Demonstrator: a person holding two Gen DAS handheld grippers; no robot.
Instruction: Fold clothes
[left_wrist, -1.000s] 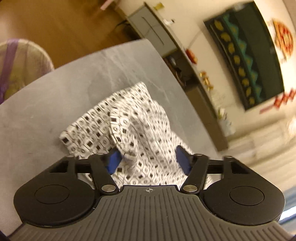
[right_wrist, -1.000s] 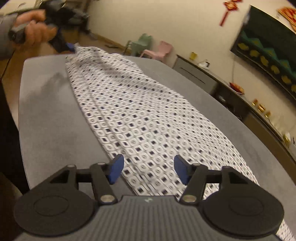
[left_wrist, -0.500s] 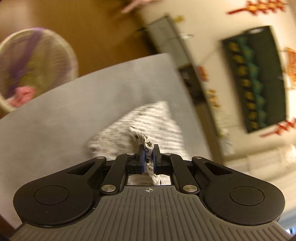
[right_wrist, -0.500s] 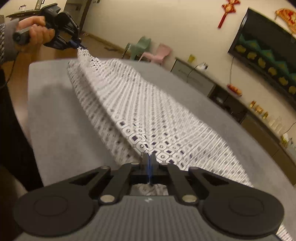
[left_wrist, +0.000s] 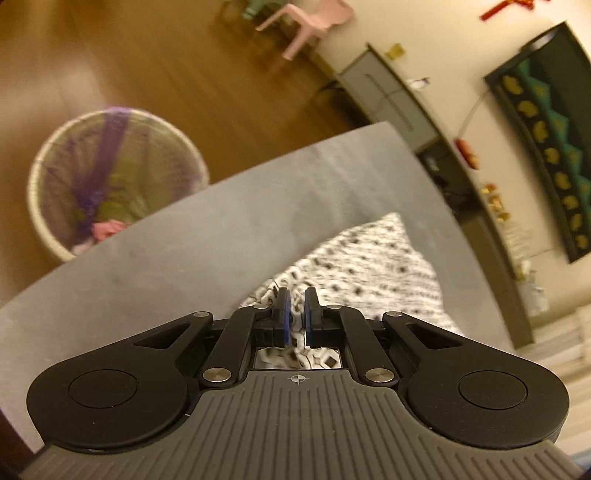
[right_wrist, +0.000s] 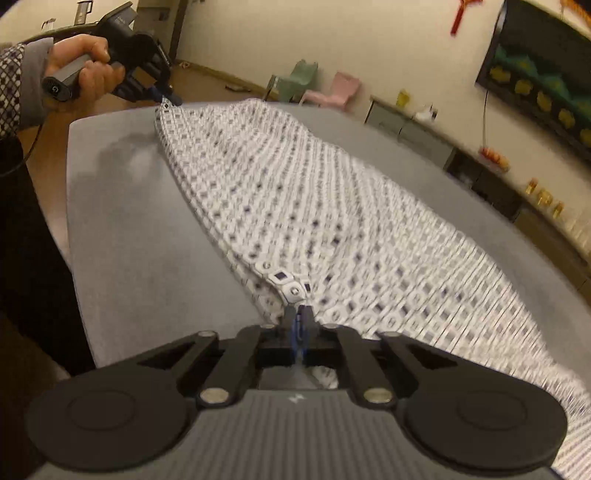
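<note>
- Right gripper: jaws pinched on the patterned garment edge, bottom centre, lifting it off the bench.
- Left gripper: jaws clamp the far corner, upper left, keeping the edge taut for folding.

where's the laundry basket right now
Only the left wrist view shows the laundry basket: it stands on the wooden floor at upper left, just beyond the grey table's far edge, well left of the patterned cloth.

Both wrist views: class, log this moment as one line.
left tongs: shut on patterned cloth | right tongs: shut on cloth | grey table
</note>
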